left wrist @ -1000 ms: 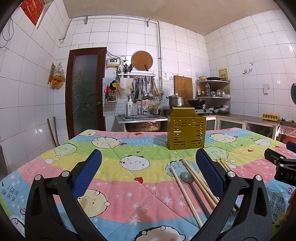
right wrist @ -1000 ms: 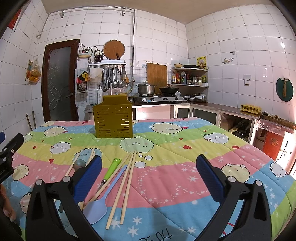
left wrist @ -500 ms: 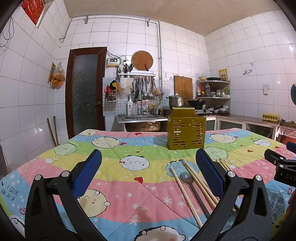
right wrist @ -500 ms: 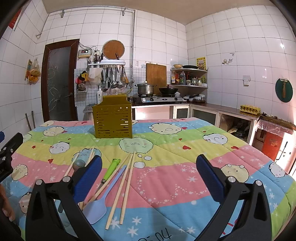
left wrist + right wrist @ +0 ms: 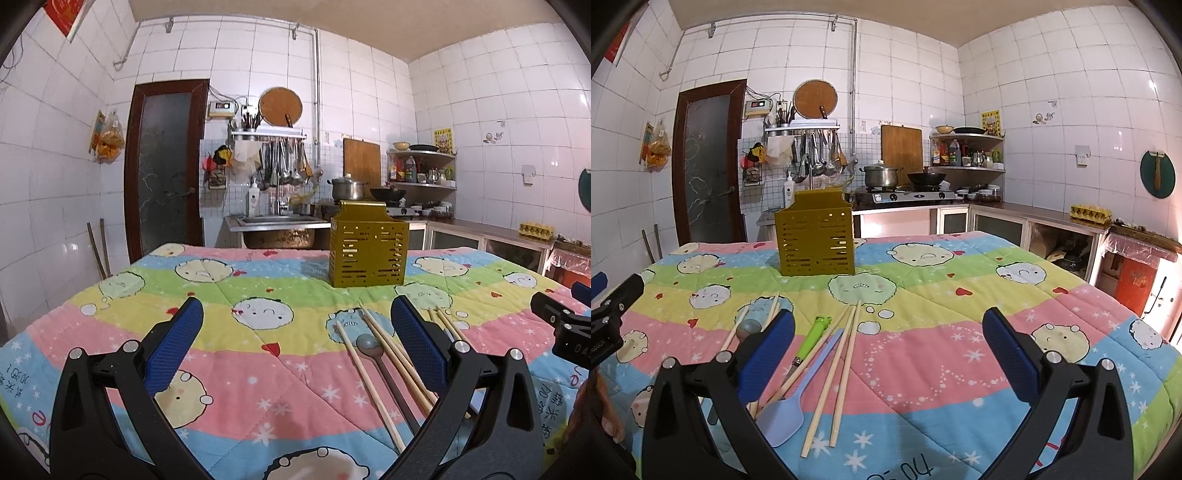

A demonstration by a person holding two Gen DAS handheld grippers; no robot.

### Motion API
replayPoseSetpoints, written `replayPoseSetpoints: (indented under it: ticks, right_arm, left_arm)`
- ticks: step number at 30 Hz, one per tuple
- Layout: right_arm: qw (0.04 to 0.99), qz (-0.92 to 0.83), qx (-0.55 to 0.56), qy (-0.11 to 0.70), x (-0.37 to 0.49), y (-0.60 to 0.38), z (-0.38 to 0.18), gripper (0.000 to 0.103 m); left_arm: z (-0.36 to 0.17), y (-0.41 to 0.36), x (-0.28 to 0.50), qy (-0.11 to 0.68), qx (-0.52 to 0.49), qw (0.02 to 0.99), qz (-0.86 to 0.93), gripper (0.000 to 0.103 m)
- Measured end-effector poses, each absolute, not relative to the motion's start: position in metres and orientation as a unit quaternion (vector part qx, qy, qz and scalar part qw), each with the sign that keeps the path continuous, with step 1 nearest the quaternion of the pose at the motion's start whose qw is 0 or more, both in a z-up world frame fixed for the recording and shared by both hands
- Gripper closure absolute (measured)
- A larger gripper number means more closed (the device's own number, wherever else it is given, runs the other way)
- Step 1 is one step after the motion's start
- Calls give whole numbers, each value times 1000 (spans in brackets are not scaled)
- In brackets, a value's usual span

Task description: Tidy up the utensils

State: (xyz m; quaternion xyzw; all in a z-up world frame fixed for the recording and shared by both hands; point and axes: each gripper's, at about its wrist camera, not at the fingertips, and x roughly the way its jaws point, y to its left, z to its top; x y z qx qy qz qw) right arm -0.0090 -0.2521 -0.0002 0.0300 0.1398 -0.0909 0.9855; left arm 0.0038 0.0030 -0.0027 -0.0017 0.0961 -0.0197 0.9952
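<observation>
Pot (image 5: 881, 176), wok (image 5: 926, 178), egg carton (image 5: 1090, 213)

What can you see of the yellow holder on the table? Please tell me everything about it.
The holder is a mustard-yellow box, apparently plastic, with rows of short horizontal slots in its front and side walls. A raised back panel stands above its rim. It stands upright on the quilt, toward the far edge, beyond the chopsticks. No utensil shows above the rim; its inside is hidden. Nothing but the quilt touches it, and both grippers are apart from it.
</observation>
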Motion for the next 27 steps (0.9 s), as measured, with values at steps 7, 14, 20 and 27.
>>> replayPoseSetpoints:
  ticks: [7,14,20,27]
  right_arm:
    - [984,-94,10,150,-5,-242,0,4]
    - [980,-107,-19,168,6,-232,3,4]
    - [975,-98,5,200,43,-248,20,4]
    - [961,-92,-8,260,106,-254,14,4]
  left_arm:
    - [-9,9,19,139,-21,990,-25,5]
    - [-13,8,42,197,-22,979,-37,5]
    - [2,0,76,221,-9,974,-40,5]
    - [-2,-25,139,298,26,954,-35,5]
